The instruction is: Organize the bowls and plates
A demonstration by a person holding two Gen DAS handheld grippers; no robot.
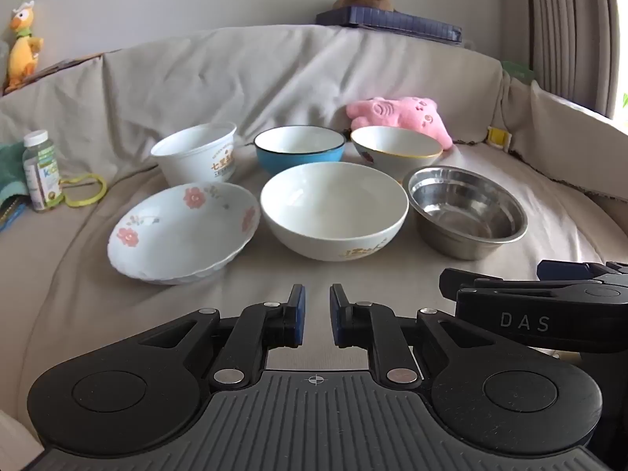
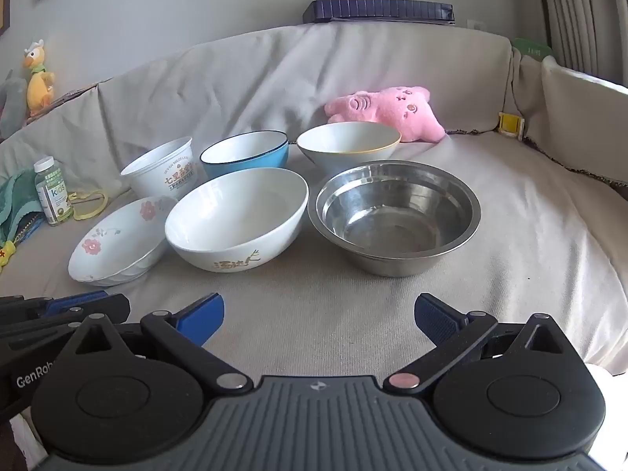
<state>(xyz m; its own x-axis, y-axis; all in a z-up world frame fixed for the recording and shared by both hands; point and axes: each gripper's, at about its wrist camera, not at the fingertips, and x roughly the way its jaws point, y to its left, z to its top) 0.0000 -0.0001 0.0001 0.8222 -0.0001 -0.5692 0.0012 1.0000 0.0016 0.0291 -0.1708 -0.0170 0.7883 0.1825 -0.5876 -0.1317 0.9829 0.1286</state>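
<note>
Hovering short of the bowls: left gripper (image 1: pixel 317 316) jaws nearly closed, empty; right gripper (image 2: pixel 318 320) jaws wide, empty.

Pink plush toy (image 2: pixel 386 112) against sofa back, yellow duck plush (image 1: pixel 24 45) far left, vitamin bottle (image 1: pixel 39 170) beside yellow ring (image 1: pixel 84 190)

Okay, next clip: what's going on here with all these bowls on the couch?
Nothing is being handled yet. Six bowls sit in two rows on the cloth-covered sofa: floral bowl, big white bowl and steel bowl in front; paper tub, blue bowl and gold-rimmed bowl behind. The person's left tool is shut and empty; the right tool hangs wide open, short of the steel bowl.
</note>
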